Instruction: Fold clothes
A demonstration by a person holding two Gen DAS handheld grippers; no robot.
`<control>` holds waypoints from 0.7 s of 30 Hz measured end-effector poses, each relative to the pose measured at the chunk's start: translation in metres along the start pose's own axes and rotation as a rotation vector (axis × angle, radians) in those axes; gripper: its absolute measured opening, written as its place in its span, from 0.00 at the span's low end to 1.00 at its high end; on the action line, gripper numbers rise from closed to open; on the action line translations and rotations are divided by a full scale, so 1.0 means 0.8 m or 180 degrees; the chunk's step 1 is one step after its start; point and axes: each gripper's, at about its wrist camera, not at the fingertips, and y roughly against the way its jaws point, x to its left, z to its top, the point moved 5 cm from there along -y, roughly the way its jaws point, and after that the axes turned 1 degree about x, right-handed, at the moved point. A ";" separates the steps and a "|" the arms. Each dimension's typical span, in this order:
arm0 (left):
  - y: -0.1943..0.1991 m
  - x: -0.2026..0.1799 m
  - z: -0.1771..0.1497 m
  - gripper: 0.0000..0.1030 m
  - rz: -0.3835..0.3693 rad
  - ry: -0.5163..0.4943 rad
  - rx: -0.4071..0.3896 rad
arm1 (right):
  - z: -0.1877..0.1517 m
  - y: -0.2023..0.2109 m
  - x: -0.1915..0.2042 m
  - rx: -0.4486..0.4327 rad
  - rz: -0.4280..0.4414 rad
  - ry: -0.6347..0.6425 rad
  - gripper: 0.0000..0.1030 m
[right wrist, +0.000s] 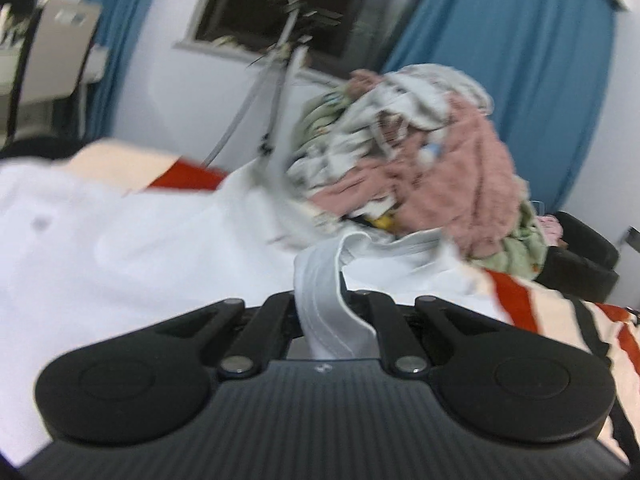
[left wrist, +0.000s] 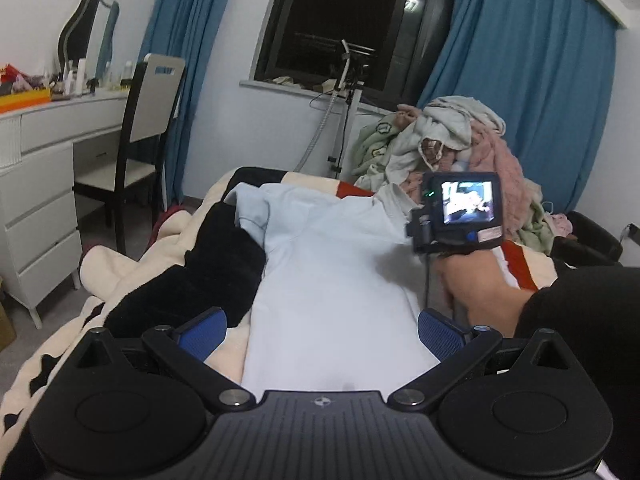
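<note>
So the pale blue shirt is spread flat on the bed, long axis running straight away from the left gripper, collar at the far end. That one's jaws are wide apart over the near hem, holding nothing. The right gripper has its jaws pinched on a sleeve or side edge, can't tell which, off to the shirt's right. My guess is the right side folds inward next. Unfolded laundry pile sits beyond.

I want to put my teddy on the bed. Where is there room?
Free blanket lies left of the pale blue shirt, beside the black cloth. Far right is crowded by the clothes pile; the right gripper grips the shirt there.
</note>
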 end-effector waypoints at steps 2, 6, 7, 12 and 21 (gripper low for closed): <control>-0.011 0.007 -0.002 1.00 0.0007 0.0063 0.0052 | -0.006 -0.007 0.020 0.0040 0.0030 0.0083 0.07; -0.028 0.016 -0.006 1.00 0.0046 0.0139 0.0120 | -0.010 -0.013 0.025 0.0184 0.0257 -0.0047 0.10; -0.031 0.016 -0.007 1.00 0.0060 0.0126 0.0134 | -0.010 -0.012 0.020 0.0220 0.0344 -0.0153 0.21; -0.034 0.004 -0.007 1.00 0.0063 -0.0022 0.0096 | -0.005 0.042 -0.011 0.0152 0.0937 -0.0852 0.85; -0.006 -0.017 -0.006 1.00 -0.0011 -0.0117 0.0025 | 0.001 0.239 -0.103 -0.0156 0.1192 -0.1215 0.85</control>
